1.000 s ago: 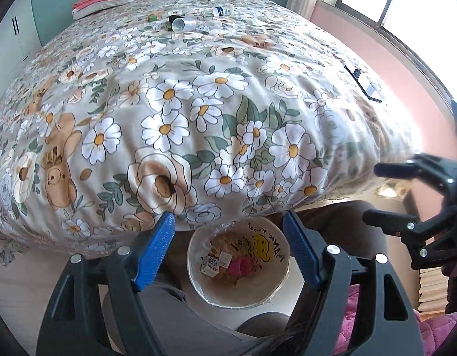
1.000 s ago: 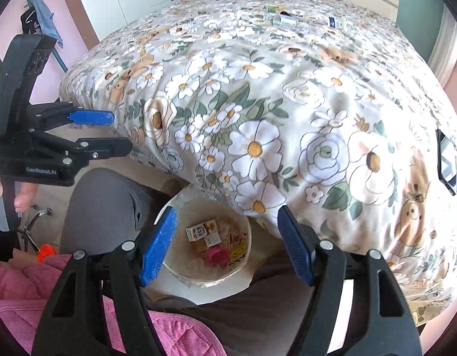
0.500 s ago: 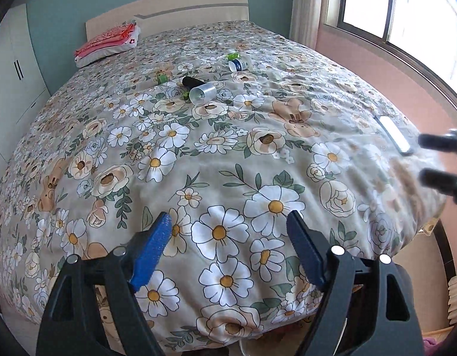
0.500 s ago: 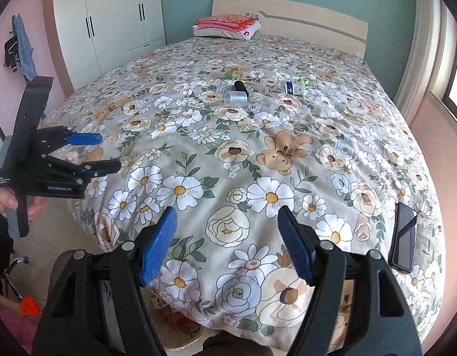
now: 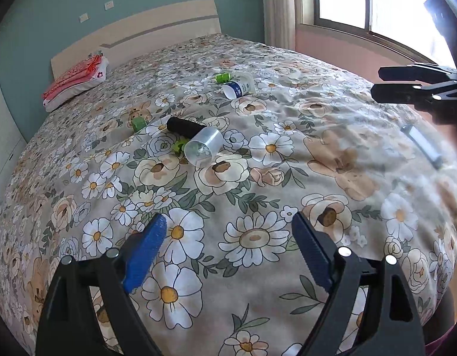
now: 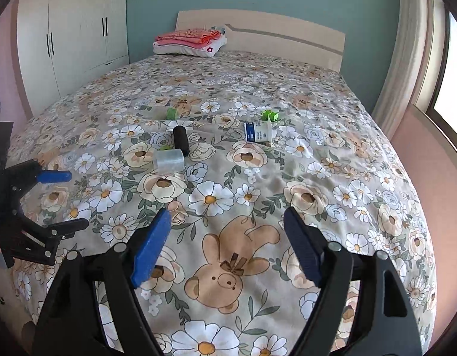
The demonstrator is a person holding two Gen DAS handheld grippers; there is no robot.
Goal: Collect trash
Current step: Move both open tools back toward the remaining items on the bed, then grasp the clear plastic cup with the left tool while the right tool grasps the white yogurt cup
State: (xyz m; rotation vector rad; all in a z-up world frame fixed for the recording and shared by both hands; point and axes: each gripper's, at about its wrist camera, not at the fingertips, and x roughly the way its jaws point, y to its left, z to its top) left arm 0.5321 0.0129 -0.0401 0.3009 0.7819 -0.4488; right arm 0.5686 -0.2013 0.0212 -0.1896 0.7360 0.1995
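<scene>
Trash lies mid-bed on the floral bedspread (image 5: 258, 195): a clear plastic cup (image 5: 204, 146) (image 6: 168, 160) on its side, a black cylinder (image 5: 184, 127) (image 6: 181, 140) behind it, a white cup with a blue label (image 5: 239, 85) (image 6: 258, 131) farther back, and small green pieces (image 5: 222, 77) (image 6: 270, 115). My left gripper (image 5: 228, 222) (image 6: 78, 200) hovers over the near part of the bed, jaws opening, nothing between them. My right gripper (image 6: 227, 215) (image 5: 376, 81) is beside it to the right, jaws also opening and empty. Both are well short of the trash.
A phone (image 5: 421, 145) lies near the bed's right edge. A pillow with folded red cloth (image 6: 190, 43) sits by the headboard (image 6: 281, 34). A white wardrobe (image 6: 74, 38) stands left of the bed, a window (image 5: 376, 0) and curtain on the right.
Both grippers swung up from the bin at the foot of the bed and forward over the bedspread. The bin has left view, the trash looks nearer, and both jaws stand wider.
</scene>
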